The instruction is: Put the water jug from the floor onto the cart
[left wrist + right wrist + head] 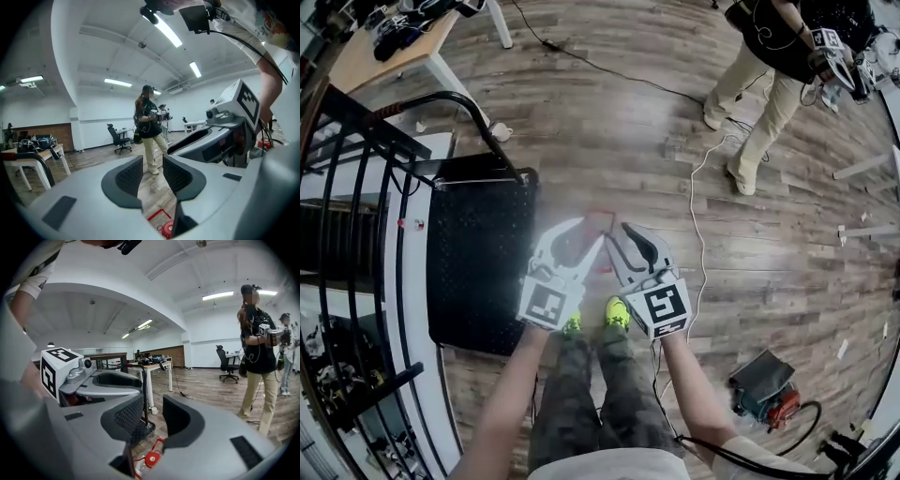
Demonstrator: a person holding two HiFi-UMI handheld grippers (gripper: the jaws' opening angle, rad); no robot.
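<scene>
While you stand beside the black platform cart point(478, 267), the water jug point(151, 458) sits on the wood floor point(628, 122) just ahead of your shoes point(617, 314), its red cap showing below both tools. Your left gripper point(152, 171) and right gripper point(152, 416) hang side by side over it. Each has its jaws partly apart, holding nothing.
</scene>
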